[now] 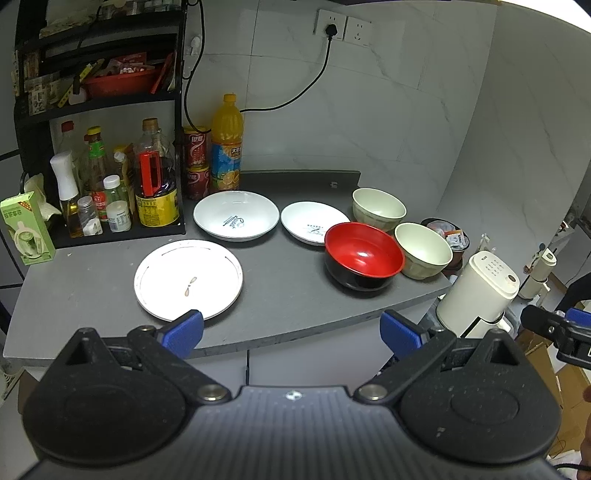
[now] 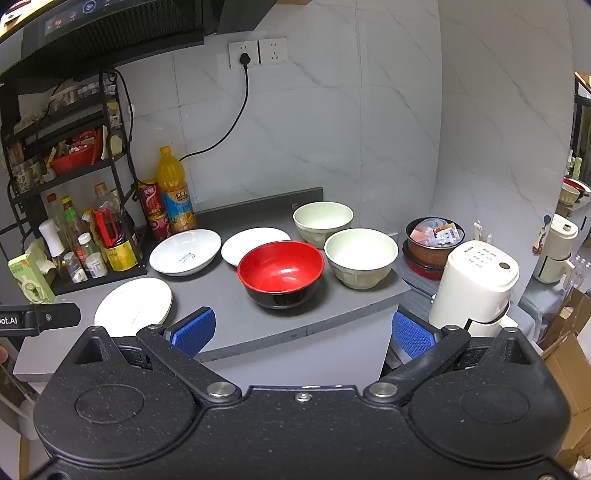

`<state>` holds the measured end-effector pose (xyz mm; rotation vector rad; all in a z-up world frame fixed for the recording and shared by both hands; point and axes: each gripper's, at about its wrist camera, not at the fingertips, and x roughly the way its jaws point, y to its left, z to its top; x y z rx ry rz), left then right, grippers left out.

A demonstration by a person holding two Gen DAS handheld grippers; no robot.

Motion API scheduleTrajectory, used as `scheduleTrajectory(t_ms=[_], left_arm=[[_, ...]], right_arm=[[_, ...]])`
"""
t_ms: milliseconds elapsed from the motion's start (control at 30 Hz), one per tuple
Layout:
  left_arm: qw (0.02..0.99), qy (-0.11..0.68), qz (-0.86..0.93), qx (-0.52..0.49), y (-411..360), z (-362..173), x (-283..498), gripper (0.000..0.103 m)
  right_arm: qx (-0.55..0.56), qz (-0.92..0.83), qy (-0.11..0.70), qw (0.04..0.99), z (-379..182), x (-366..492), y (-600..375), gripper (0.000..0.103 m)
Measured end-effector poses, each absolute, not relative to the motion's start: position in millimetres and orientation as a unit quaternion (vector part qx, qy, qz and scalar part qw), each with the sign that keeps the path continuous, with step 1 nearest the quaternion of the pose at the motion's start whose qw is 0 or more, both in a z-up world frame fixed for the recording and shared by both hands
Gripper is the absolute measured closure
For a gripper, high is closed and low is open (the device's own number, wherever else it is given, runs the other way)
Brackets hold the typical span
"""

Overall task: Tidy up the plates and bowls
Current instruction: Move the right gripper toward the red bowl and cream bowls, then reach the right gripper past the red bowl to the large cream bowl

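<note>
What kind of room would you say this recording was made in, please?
Most likely a home kitchen. A grey countertop holds plates and bowls, a rack of oil and seasoning bottles stands at its left end, and a range hood hangs above it against the tiled wall.

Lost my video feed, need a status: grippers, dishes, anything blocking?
Left gripper and right gripper both open, empty, short of the counter. Three plates, three bowls unstacked, the back plate's rim under the red bowl's. Nothing blocking.
</note>
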<state>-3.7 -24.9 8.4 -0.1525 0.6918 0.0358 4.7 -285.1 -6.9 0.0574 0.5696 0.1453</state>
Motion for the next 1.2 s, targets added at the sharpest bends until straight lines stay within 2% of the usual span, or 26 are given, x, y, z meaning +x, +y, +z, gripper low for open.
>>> scheduleTrajectory(t_ms=[500,1200], left_arm=[[0.933,0.353,0.021,-0.070,-37,6,28,0.002],[0.921,0.381,0.020,-0.084,-36,2,139,0.003]], right_arm=[[0.022,0.069,0.282,0.957,-11,27,-289,0.000],[0.031,0.049,0.316,0.947,-19,114,-288,0.000]])
